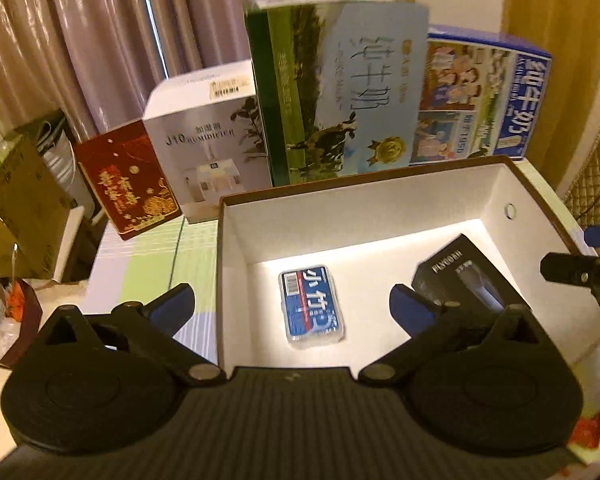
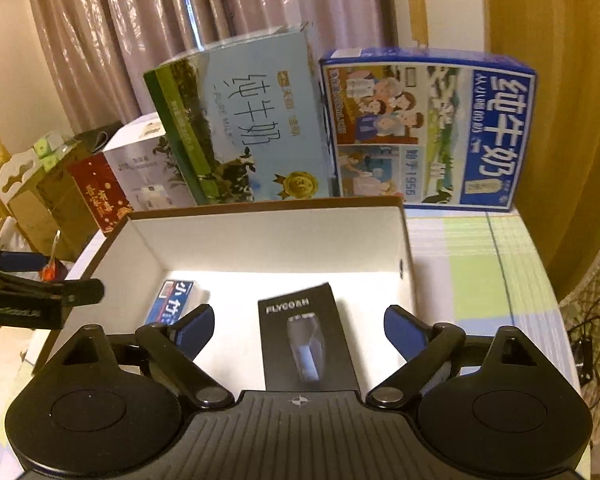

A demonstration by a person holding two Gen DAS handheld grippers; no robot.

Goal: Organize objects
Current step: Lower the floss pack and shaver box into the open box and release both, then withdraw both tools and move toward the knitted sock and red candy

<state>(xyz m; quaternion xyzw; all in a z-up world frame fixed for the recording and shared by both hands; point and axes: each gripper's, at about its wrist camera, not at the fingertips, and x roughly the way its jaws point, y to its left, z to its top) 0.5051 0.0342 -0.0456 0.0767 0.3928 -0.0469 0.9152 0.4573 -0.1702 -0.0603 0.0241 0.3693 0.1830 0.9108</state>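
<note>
An open brown box with a white inside (image 1: 236, 240) (image 2: 268, 236) stands on the table. On its floor lie a small blue pack (image 1: 311, 307) (image 2: 171, 300) at the left and a black shaver box (image 1: 460, 276) (image 2: 306, 340) at the right. My left gripper (image 1: 292, 306) hovers open above the blue pack, with one finger outside the box's left wall. My right gripper (image 2: 299, 330) hangs open over the black shaver box, holding nothing. The right gripper's tip (image 1: 572, 272) shows at the right edge of the left wrist view, and the left gripper (image 2: 40, 292) at the left edge of the right wrist view.
Behind the open box stand a red gift box (image 1: 128, 180), a white humidifier box (image 1: 208, 148), a green-and-blue milk carton box (image 1: 340, 92) (image 2: 244, 128) and a blue milk box (image 1: 484, 100) (image 2: 428, 132). Curtains hang behind. Cardboard boxes (image 1: 20, 200) crowd the left. A checked tablecloth (image 2: 480, 272) covers the table.
</note>
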